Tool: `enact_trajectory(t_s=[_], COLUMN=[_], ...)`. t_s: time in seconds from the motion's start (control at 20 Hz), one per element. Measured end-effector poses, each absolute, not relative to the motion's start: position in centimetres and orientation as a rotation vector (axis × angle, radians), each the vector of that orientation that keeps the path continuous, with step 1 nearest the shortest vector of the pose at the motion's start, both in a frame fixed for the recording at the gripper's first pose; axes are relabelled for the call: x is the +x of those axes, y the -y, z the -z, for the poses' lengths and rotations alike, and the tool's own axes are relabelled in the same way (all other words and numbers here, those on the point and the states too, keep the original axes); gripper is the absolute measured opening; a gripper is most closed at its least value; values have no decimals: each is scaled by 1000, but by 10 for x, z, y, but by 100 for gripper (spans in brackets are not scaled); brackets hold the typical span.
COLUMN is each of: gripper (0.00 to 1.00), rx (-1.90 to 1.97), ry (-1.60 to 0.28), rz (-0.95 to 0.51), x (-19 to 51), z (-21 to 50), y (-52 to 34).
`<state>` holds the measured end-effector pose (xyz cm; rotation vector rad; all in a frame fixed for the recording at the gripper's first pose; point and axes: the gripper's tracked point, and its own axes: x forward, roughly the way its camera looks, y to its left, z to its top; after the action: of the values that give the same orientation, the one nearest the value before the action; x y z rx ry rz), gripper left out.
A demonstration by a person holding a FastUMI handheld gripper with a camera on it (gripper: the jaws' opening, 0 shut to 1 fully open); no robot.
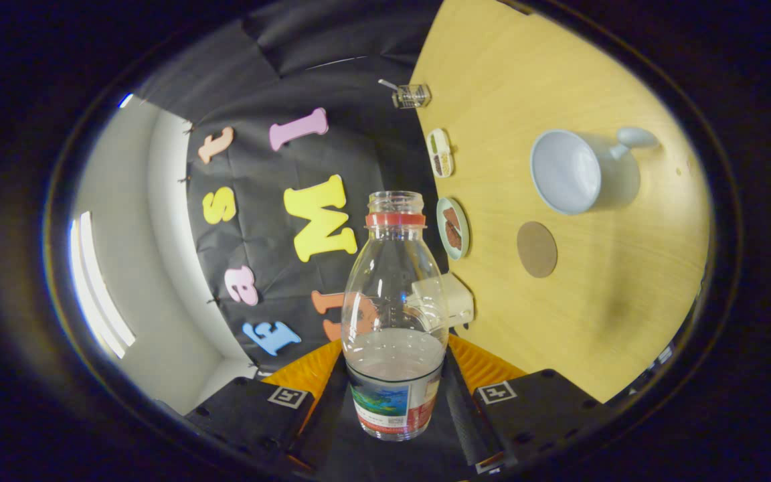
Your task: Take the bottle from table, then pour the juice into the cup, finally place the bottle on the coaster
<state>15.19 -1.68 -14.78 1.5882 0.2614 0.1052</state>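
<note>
the gripper (395,402) is clenched on the bottle (395,321), which is lifted and tilted, uncapped, some liquid inside. taking looks done; pouring into the cup (576,171) and placing it on the coaster (537,249), both on the tabletop (613,281), remain.

- A pale wooden table (600,321) filled the scene from twelve round to five o'clock, lit warmly, with a soft shadow towards four.
- Black cloth (359,107) formed the booth wall from eleven o'clock down to the centre.
- At nine o'clock stood a plain white wall (124,268), with bright strip lights (94,288) glaring at eight.
</note>
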Motion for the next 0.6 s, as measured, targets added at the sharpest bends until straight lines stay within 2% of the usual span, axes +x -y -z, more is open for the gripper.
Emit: enact_trajectory(t_s=[0.6], gripper=[77], rx=[617], ry=[-90], rz=[-125], x=[159], z=[107], y=[25])
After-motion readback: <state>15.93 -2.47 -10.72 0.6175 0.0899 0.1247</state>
